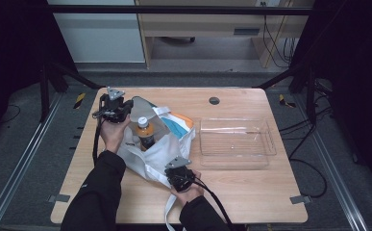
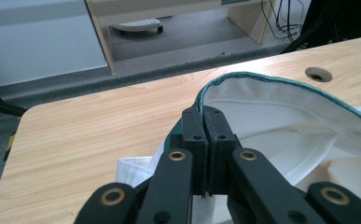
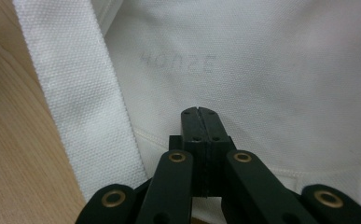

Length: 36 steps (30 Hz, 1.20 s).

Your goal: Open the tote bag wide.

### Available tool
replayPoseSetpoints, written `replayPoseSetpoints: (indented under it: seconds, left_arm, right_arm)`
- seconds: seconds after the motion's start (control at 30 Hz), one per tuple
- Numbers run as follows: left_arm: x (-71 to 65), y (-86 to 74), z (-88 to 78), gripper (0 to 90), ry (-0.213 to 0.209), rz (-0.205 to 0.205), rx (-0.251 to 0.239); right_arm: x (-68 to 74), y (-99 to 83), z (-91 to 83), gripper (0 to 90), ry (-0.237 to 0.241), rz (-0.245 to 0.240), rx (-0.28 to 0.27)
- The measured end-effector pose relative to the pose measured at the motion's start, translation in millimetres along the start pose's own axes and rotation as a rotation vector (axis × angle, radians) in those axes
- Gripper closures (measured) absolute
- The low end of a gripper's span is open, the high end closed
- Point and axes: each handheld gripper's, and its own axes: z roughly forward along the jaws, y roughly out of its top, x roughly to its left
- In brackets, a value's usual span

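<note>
Broadly, the wooden table carries a white tote bag at centre-left and an empty clear plastic tray just to its right, apart from the bag. Both grippers work the bag: they sit on opposite sides of its mouth, which looks like a way to spread the opening and keep it wide. Inside the mouth an orange-capped drink bottle stands roughly upright, with something teal and orange beside it near the far wall; judged from this, the contents are meant to come out, perhaps into the tray. Left gripper: jaws together, pinched on the green-stitched rim of the bag, lifting that far edge into an arch above the tabletop. Right gripper: jaws together, tips against the near side panel, beside a webbing strap; a fold of cloth seems caught between them, though the pinch itself is hard to confirm. Faint reversed lettering shows through the fabric.
</note>
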Motion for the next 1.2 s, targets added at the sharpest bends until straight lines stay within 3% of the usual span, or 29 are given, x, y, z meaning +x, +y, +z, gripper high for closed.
replayPoseSetpoints:
  seconds: [0.5, 0.7, 0.93, 1.2]
  left_arm:
    - [-1.1, -7.0, 3.1, 87.0, 0.001, 0.043, 0.005]
    - [2.0, -4.7, -8.6, 77.9, -0.01, 0.065, -0.021]
    - [11.7, -4.7, -35.2, 69.6, -0.04, 0.089, -0.045]
    - [20.1, -20.5, -50.4, 66.0, -0.074, 0.067, -0.055]
  right_arm:
    - [0.5, 0.0, -0.1, 90.0, 0.0, -0.002, 0.002]
    - [1.1, 0.0, -0.1, 90.0, -0.005, -0.004, 0.001]
    - [0.8, -0.1, 0.1, 90.0, -0.002, -0.005, -0.001]
    - [1.3, 0.0, -0.1, 90.0, -0.003, 0.0, 0.001]
